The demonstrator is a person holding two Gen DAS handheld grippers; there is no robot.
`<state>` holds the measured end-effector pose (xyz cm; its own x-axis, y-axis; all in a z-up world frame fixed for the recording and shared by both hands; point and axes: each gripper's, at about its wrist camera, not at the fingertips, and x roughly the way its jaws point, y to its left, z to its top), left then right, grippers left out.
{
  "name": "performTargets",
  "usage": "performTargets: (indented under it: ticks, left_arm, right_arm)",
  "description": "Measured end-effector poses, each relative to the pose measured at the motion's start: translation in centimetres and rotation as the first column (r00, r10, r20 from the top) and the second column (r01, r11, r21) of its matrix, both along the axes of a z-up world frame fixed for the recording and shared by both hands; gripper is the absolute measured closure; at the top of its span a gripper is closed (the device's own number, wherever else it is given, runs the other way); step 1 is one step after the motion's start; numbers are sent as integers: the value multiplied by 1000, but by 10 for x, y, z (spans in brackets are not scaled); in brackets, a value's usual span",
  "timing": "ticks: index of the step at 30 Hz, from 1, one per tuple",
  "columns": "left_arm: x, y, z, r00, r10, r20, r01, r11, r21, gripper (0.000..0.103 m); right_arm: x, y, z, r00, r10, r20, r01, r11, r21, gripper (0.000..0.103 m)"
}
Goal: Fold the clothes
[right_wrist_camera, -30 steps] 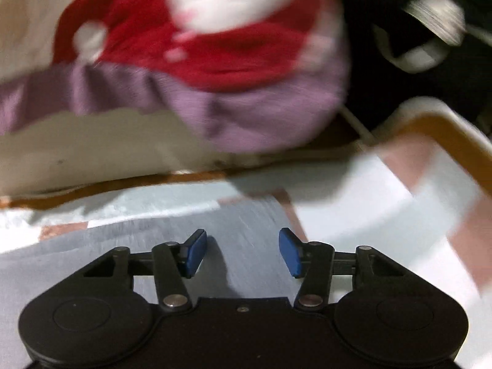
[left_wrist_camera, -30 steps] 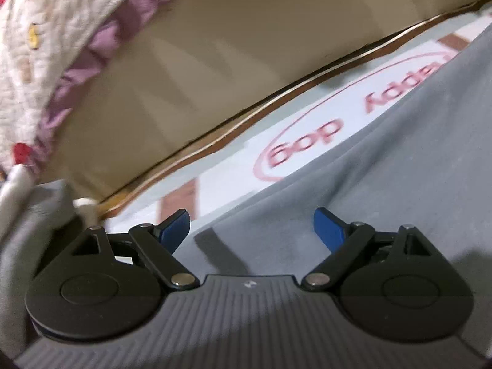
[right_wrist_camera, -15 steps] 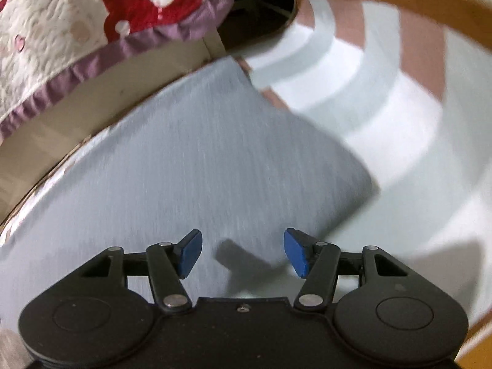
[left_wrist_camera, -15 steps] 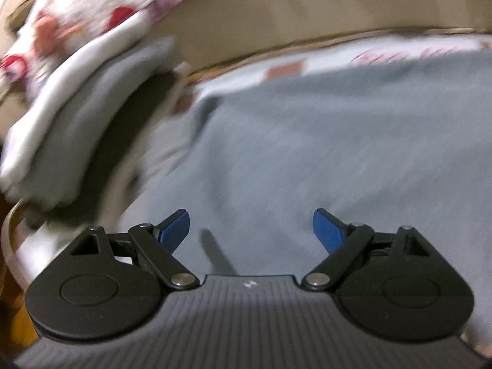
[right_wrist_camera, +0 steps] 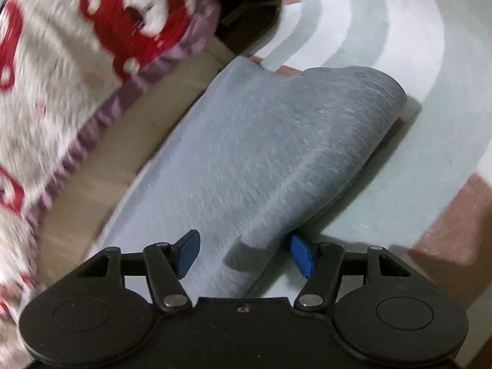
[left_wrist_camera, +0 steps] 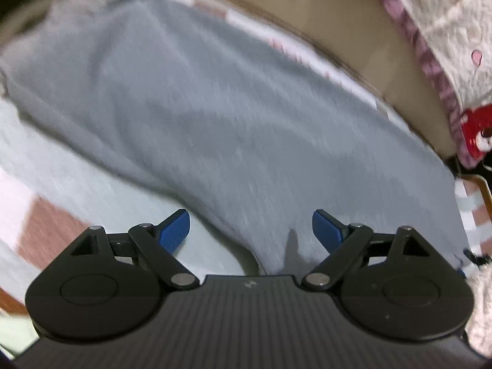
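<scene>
A grey garment (left_wrist_camera: 215, 117) lies spread on a patterned mat (left_wrist_camera: 55, 166), running from the far left to the near right in the left wrist view. My left gripper (left_wrist_camera: 250, 230) is open just above its near edge, with cloth between the blue pads but not pinched. In the right wrist view the same grey garment (right_wrist_camera: 261, 141) has its right edge lifted and curled over. My right gripper (right_wrist_camera: 246, 253) is open around that raised edge; the cloth partly hides the right pad (right_wrist_camera: 303, 255).
A quilt with red bears and a purple border (right_wrist_camera: 61, 70) hangs over a beige bed side (left_wrist_camera: 353, 27) along the mat's far edge. The mat (right_wrist_camera: 399, 46) has white, pale green and brown bands. A dark gap (right_wrist_camera: 246, 6) lies beyond the quilt's corner.
Both views swung quickly. The left gripper moved from the middle of the garment to its near edge. The right gripper came in on the garment's right edge, which now stands lifted and curled.
</scene>
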<state>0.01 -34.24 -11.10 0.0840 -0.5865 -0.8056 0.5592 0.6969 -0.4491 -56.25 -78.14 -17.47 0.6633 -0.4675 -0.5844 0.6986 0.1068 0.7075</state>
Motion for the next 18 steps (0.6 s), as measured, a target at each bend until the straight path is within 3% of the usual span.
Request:
performTargets:
  ticks: [3,8,10,12,13,14,16,17,18]
  left_arm:
    - [-6,-2,-18,983,-6,-183,6,1000,2,16]
    - [-23,-15,-16,985,-54,-162,61,997,37,16]
    - [-19,-15,-15,990,-8,-143,12,1000,27,16]
    - [-16,-15,-11,997,33,-71,-30,999,30,16]
    - [-17,-17,-8,1000,24,-12,-23,999,38,22]
    - [-21,-19,-5,998,-8,54,6,999,38,48]
    - [-33,-26,-4,985,-98,139,91,994,53,78]
    - [-35,-27,-5,985,-99,140,93,994,49,86]
    - [-36,-28,-7,985,-100,141,94,995,45,87]
  right_arm:
    - [-3,1,-2,999,-32,34,32,999,6,34]
    - [-7,2,-4,993,-83,86,82,997,15,35]
    - [-10,9,4,990,-140,16,140,990,-28,35]
    - [-13,16,13,973,-213,-93,204,974,-97,35]
    - [-16,18,15,961,-245,-128,229,965,-126,33]
    - [-20,17,14,955,-261,-139,243,960,-136,32]
    - [-22,7,6,974,-214,-76,202,969,-143,30]
    - [-24,1,1,982,-186,-41,178,973,-147,30]
    - [-25,-4,-3,987,-158,-7,155,976,-152,42]
